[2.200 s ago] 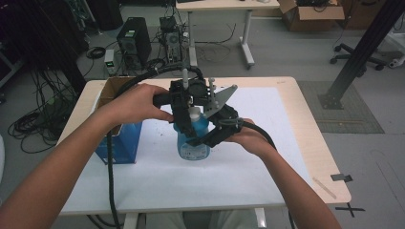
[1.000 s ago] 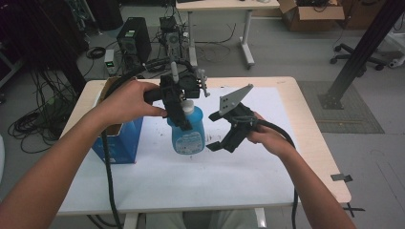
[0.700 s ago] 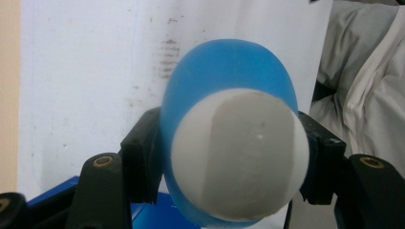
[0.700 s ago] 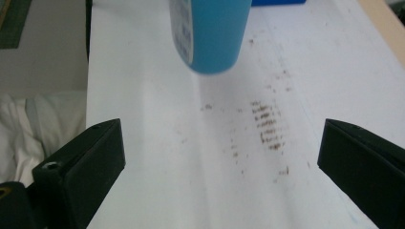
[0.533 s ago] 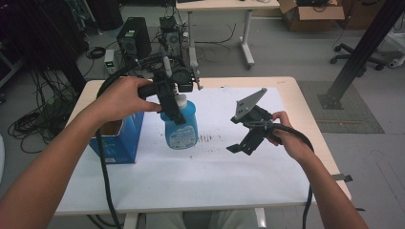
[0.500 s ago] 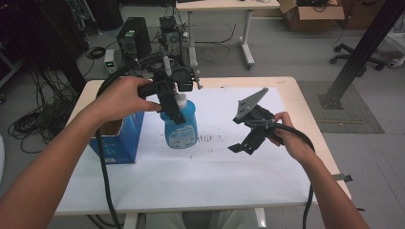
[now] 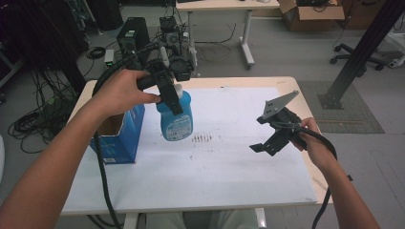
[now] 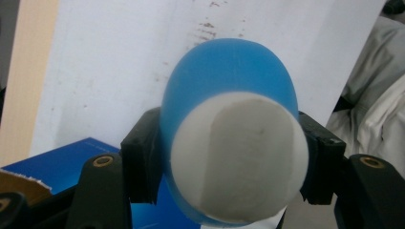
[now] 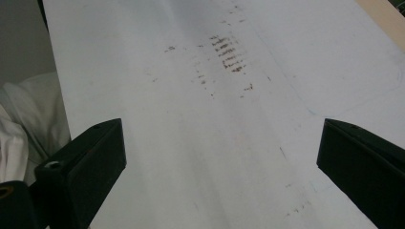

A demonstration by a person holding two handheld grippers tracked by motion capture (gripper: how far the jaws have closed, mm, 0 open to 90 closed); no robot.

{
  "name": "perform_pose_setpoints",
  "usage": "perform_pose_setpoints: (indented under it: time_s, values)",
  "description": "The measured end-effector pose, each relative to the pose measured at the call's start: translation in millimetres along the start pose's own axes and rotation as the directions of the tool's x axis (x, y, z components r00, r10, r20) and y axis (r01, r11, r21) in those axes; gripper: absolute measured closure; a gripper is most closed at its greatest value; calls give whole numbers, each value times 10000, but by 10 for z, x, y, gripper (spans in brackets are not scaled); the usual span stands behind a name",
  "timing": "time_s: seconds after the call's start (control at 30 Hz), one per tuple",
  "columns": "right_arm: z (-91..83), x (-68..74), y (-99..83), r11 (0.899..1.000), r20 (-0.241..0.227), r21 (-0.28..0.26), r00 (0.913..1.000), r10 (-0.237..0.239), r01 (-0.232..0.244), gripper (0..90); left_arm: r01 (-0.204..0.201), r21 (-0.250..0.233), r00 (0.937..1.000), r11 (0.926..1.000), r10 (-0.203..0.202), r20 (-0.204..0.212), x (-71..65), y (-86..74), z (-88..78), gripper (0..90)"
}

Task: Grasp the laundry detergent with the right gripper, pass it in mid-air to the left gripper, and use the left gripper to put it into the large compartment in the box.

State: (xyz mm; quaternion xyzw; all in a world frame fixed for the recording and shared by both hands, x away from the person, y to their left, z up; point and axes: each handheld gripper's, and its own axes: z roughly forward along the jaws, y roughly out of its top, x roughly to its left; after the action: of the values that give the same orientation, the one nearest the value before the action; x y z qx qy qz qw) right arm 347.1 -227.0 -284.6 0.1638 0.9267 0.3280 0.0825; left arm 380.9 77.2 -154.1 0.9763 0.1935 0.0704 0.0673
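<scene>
A blue bottle (image 7: 175, 121) with a white cap hangs above the table's left half, tilted a little. My left gripper (image 7: 172, 98) is shut on its neck from above. In the left gripper view the cap (image 8: 239, 157) faces the camera, with the blue body (image 8: 229, 71) behind it and the black pads (image 8: 141, 152) pressed to both sides. My right gripper (image 7: 260, 134) hovers over the right side of the table, well apart from the bottle. In the right gripper view its jaws stand wide, with nothing between them.
A white sheet (image 7: 229, 176) covers the tabletop, with dark scuff marks (image 7: 203, 139) near its middle. An open blue cardboard box (image 7: 119, 138) stands at the left edge, beside the bottle. Cables trail from both grippers off the front edge.
My right gripper has drawn away to the right from the bottle, which both grippers were at earlier. The left hand has carried the bottle slightly left and up.
</scene>
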Motion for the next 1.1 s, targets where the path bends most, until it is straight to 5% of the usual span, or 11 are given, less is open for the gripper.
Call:
perform_pose_setpoints:
  time_s: [0.27, 0.6, 0.77, 1.1]
  values:
    - [-130, -59, -155, 9987, 225, -45, 9985, 500, -499, 23, 1129, 37, 9933, 9936, -1128, -269, 89, 5, -131, 379]
    - [-214, -90, -236, 9977, 276, 296, 9978, 595, -603, 24, 2642, -136, 9614, 9644, -2644, -766, 188, -33, -294, 380]
    - [-237, -107, -256, 9964, 376, 386, 9965, 746, -760, 23, 3487, -114, 9317, 9372, -3480, -1038, 259, -48, -363, 380]
    - [-257, -85, -254, 9935, 408, 700, 9953, 874, -901, 24, 5081, -503, 8448, 8598, -5089, -1655, 390, -127, -572, 380]
